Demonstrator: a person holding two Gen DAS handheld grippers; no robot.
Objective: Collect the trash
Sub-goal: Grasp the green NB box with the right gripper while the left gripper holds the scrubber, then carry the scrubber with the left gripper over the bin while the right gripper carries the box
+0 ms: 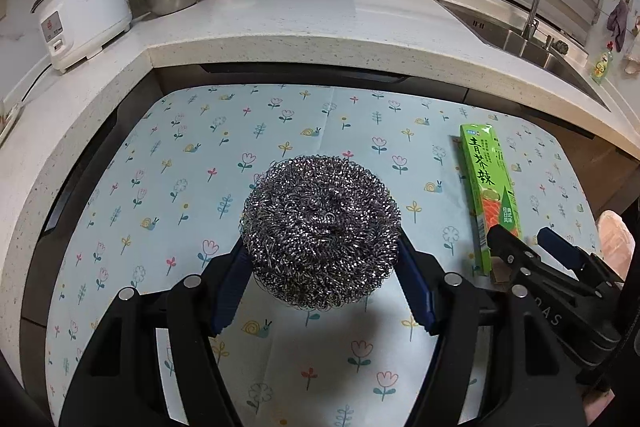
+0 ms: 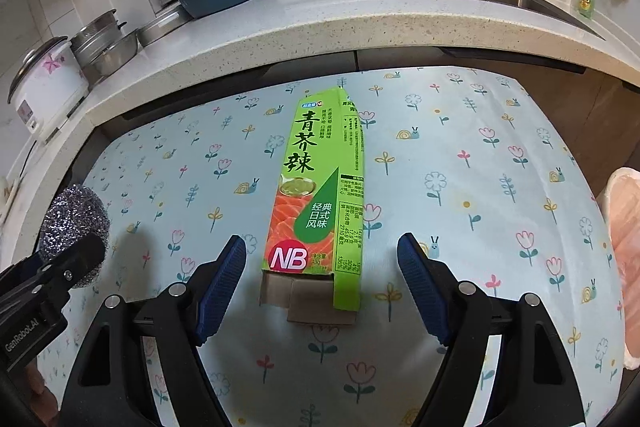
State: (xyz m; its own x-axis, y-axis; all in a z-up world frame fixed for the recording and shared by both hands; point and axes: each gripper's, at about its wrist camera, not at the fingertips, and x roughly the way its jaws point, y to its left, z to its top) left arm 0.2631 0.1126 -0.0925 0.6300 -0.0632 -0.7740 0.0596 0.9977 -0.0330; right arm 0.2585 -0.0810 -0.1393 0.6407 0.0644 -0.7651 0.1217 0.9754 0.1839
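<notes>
The flowered worktop (image 2: pixel 500 155) carries the green carton (image 2: pixel 316 187) near its middle, open end toward the right tool (image 2: pixel 322 267), whose jaws stand wide and empty. Centre them on the carton's narrow sides before squeezing gently, since cardboard crushes. The left tool (image 1: pixel 320 267) clamps the wire scourer (image 1: pixel 320 227) toward the left edge.
</notes>
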